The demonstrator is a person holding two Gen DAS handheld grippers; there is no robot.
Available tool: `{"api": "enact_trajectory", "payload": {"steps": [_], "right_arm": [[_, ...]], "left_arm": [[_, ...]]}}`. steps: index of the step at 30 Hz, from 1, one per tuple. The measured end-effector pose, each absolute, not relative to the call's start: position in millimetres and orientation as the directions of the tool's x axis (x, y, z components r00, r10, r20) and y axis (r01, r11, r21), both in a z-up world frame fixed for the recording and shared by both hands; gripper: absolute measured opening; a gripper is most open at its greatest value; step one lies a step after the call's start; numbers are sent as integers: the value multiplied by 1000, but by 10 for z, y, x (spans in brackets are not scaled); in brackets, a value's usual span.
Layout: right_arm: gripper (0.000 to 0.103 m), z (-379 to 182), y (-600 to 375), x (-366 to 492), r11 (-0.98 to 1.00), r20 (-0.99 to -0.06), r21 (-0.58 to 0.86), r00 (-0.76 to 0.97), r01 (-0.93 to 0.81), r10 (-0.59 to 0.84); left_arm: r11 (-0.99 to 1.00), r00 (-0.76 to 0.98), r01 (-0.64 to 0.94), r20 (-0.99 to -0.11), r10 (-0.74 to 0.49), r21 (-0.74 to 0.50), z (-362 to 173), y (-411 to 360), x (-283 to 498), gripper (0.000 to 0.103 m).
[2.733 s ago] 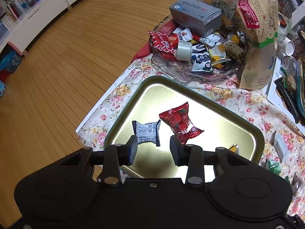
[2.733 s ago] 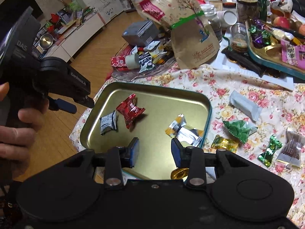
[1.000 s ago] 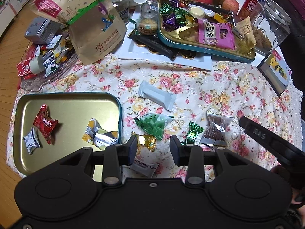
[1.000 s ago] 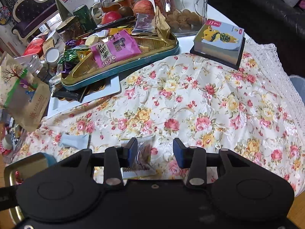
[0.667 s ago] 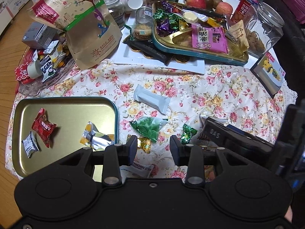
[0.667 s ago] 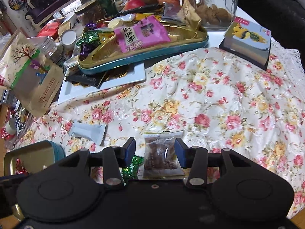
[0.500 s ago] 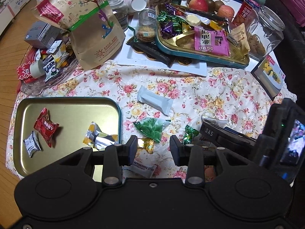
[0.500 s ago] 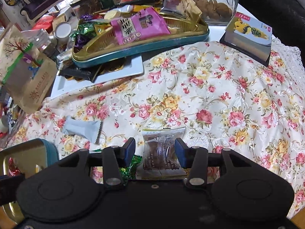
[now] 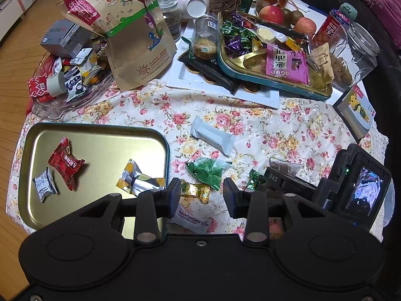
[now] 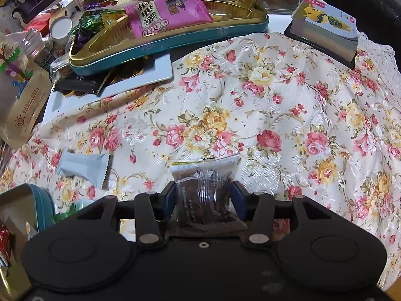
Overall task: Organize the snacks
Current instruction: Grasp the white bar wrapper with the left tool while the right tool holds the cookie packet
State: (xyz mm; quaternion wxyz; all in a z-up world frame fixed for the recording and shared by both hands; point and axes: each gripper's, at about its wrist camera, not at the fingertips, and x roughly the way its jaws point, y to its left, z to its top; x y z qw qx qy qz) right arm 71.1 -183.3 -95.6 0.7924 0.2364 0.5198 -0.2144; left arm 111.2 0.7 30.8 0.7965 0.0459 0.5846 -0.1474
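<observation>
A gold tin tray [image 9: 95, 138] on the floral cloth holds a red candy [image 9: 64, 162], a small grey packet [image 9: 43, 185] and a silver-yellow packet [image 9: 139, 181]. Loose on the cloth lie a grey bar [image 9: 212, 138], a green packet [image 9: 208, 171], a gold candy [image 9: 195, 192], a small green candy [image 9: 254, 179] and a white Hawthorn strip [image 9: 191, 219]. My left gripper [image 9: 201, 194] is open and empty above the gold candy. My right gripper [image 10: 203, 197] is open with a clear packet of dark snack [image 10: 205, 185] lying between its jaws; it also shows in the left wrist view [image 9: 285, 168].
At the back stand a teal-rimmed tin [image 9: 270, 82] full of sweets, a brown paper bag [image 9: 130, 32], glass jars [image 9: 356, 52], apples [image 9: 272, 15], a glass dish [image 9: 65, 100] of packets and a card box [image 10: 325, 27]. The table edge runs along the left and right.
My right gripper has come down over the clear dark-snack packet, which now lies between its jaws. My left gripper has held nearly still over the loose sweets.
</observation>
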Motion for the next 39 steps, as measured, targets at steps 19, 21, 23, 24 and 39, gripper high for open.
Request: {"api": "enact_trajectory", "payload": {"steps": [19, 21, 23, 24, 39], "right_arm": [[38, -738, -2162, 272, 764, -950, 189, 313, 617, -18], [38, -663, -2204, 206, 763, -943, 199, 331, 614, -20], [37, -581, -2246, 156, 755, -936, 222, 351, 617, -12], [37, -537, -2266, 134, 750, -932, 236, 363, 617, -5], [37, 211, -2418, -112, 735, -846, 344, 533, 584, -28]], "left_arm": [[953, 262, 274, -943, -205, -131, 197, -97, 1200, 48], [952, 267, 274, -939, -215, -140, 179, -137, 1218, 47], [952, 278, 269, -934, -225, -149, 151, -177, 1242, 48], [952, 285, 264, -931, -228, -153, 134, -197, 1255, 48], [967, 276, 216, -941, -197, -139, -442, -651, 1658, 47]]}}
